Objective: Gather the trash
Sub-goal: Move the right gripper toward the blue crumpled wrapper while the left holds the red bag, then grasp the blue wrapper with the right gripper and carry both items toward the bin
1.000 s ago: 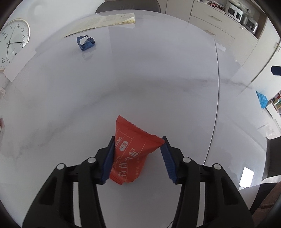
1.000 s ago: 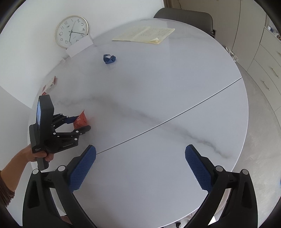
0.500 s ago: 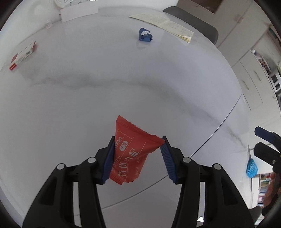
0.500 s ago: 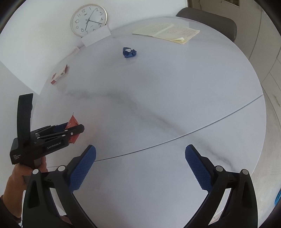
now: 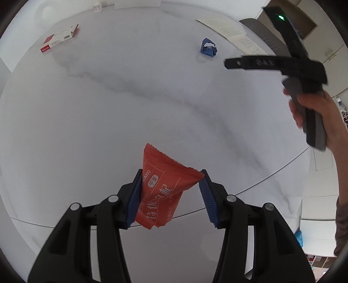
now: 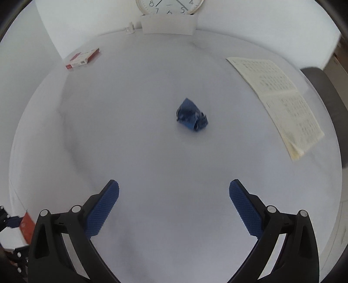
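Observation:
My left gripper (image 5: 170,185) is shut on a red snack wrapper (image 5: 162,189) and holds it above the near part of the white marble table (image 5: 108,108). A crumpled blue wrapper (image 5: 208,48) lies far across the table; in the right wrist view it (image 6: 191,116) lies ahead of my right gripper (image 6: 174,191), which is open, empty and above the table. The right gripper also shows in the left wrist view (image 5: 282,63), held in a hand. A corner of the red wrapper shows at the right wrist view's lower left (image 6: 27,226).
A red and white box (image 6: 82,57) lies at the far left of the table. An open booklet (image 6: 280,100) lies at the right. A clock (image 6: 169,6) and a white card (image 6: 168,25) stand at the back. A grey chair (image 6: 324,87) stands beyond the booklet.
My right gripper has moved forward over the table towards the blue wrapper, which is now much nearer and central. My left gripper has swung its view, still holding the red wrapper.

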A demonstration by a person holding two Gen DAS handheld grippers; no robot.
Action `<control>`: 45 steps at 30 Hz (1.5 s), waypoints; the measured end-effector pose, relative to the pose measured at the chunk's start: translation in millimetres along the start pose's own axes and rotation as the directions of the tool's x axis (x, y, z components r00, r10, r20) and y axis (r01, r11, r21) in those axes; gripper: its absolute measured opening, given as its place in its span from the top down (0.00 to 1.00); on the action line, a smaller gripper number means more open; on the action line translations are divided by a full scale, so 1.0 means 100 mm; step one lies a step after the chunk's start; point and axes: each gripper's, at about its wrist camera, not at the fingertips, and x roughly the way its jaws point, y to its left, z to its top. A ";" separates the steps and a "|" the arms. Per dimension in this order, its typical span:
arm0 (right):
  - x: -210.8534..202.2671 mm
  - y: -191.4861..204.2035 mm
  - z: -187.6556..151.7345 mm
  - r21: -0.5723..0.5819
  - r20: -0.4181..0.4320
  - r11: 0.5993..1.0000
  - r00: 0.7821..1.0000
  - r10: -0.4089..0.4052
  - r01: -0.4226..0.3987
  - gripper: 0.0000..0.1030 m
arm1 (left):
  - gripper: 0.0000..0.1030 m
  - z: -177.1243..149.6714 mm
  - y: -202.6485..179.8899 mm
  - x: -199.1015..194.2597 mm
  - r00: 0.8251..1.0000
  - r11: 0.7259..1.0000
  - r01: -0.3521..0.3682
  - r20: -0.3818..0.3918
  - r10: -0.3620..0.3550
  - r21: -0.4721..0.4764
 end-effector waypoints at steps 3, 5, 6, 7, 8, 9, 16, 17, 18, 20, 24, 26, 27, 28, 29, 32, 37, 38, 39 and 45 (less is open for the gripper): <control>0.32 -0.12 0.36 -0.058 -0.037 0.998 0.999 0.000 -0.002 0.02 | 0.52 0.03 -0.06 0.07 1.000 1.000 -0.010 -0.015 0.010 -0.026; 0.48 -0.17 0.51 -0.074 -0.055 0.997 0.998 -0.006 0.002 0.04 | 0.52 0.04 -0.11 0.10 0.999 0.999 -0.025 -0.022 0.024 -0.036; 0.56 -0.18 0.58 -0.085 -0.063 0.996 0.998 -0.006 0.000 0.05 | 0.52 0.04 -0.13 0.11 0.999 0.999 -0.029 -0.024 0.028 -0.043; 0.61 -0.18 0.63 -0.093 -0.069 0.996 0.998 -0.006 0.000 0.07 | 0.52 0.04 -0.15 0.11 0.999 0.998 -0.028 -0.026 0.026 -0.049; 0.65 -0.17 0.66 -0.101 -0.074 0.995 0.997 -0.008 0.001 0.08 | 0.52 0.05 -0.16 0.12 0.999 0.998 -0.024 -0.029 0.022 -0.054; 0.69 -0.16 0.68 -0.111 -0.077 0.994 0.997 -0.010 0.001 0.09 | 0.52 0.06 -0.18 0.13 0.999 0.998 -0.019 -0.028 0.017 -0.057; 0.83 -0.20 0.74 -0.083 -0.104 0.996 0.994 0.025 -0.034 0.72 | 0.52 0.16 -0.23 0.15 0.999 0.998 -0.034 -0.027 0.033 -0.060; 0.81 -0.23 0.73 -0.068 -0.098 0.997 0.995 0.032 -0.039 0.72 | 0.52 0.16 -0.24 0.13 0.999 0.998 -0.037 -0.024 0.036 -0.054; 0.79 -0.26 0.72 -0.057 -0.092 0.997 0.995 0.041 -0.046 0.72 | 0.52 0.16 -0.25 0.12 0.999 0.998 -0.042 -0.020 0.042 -0.043; 0.69 -0.32 0.65 -0.028 -0.076 0.998 0.995 0.057 -0.060 0.73 | 0.52 0.18 -0.24 0.11 0.999 0.999 -0.048 -0.015 0.048 -0.023; 0.43 -0.38 0.46 0.017 -0.038 0.997 0.997 0.070 -0.069 0.73 | 0.52 0.12 -0.24 0.00 0.999 0.999 -0.036 0.003 0.036 0.012; 0.26 -0.38 0.35 0.040 -0.017 0.997 0.998 0.062 -0.061 0.73 | 0.52 0.09 -0.25 -0.05 0.999 0.999 -0.032 0.006 0.031 0.032; 0.15 -0.39 0.27 0.059 -0.003 0.996 0.998 0.069 -0.068 0.73 | 0.52 0.06 -0.26 -0.07 0.999 0.999 -0.034 0.005 0.033 0.043; 0.03 -0.37 0.17 0.080 0.016 0.994 0.997 0.079 -0.080 0.73 | 0.52 0.03 -0.27 -0.11 0.999 0.998 -0.036 0.010 0.036 0.053; -0.08 -0.36 0.08 0.092 0.031 0.992 0.996 0.086 -0.089 0.73 | 0.52 -0.01 -0.27 -0.14 0.999 0.998 -0.036 0.016 0.035 0.060; -0.45 -0.19 -0.40 0.138 0.078 0.984 0.992 0.101 -0.111 0.73 | 0.52 -0.15 -0.29 -0.24 0.999 0.996 -0.016 0.037 0.013 0.085; -1.03 0.16 -1.57 0.270 0.095 0.955 0.990 0.101 -0.123 0.72 | 0.52 -0.49 -0.41 -0.30 0.999 0.981 0.042 0.006 -0.044 0.189; -1.13 0.23 -1.82 0.303 0.094 0.946 0.991 0.090 -0.115 0.72 | 0.52 -0.58 -0.46 -0.31 0.998 0.972 0.059 -0.003 -0.060 0.226; -1.24 0.31 -2.13 0.351 0.090 0.931 0.993 0.074 -0.101 0.72 | 0.52 -0.66 -0.49 -0.32 0.997 0.962 0.075 -0.014 -0.074 0.262; -1.69 0.78 -3.72 0.669 0.059 0.743 0.998 -0.035 -0.013 0.72 | 0.52 -1.26 -0.78 -0.38 0.986 0.846 0.168 -0.105 -0.133 0.505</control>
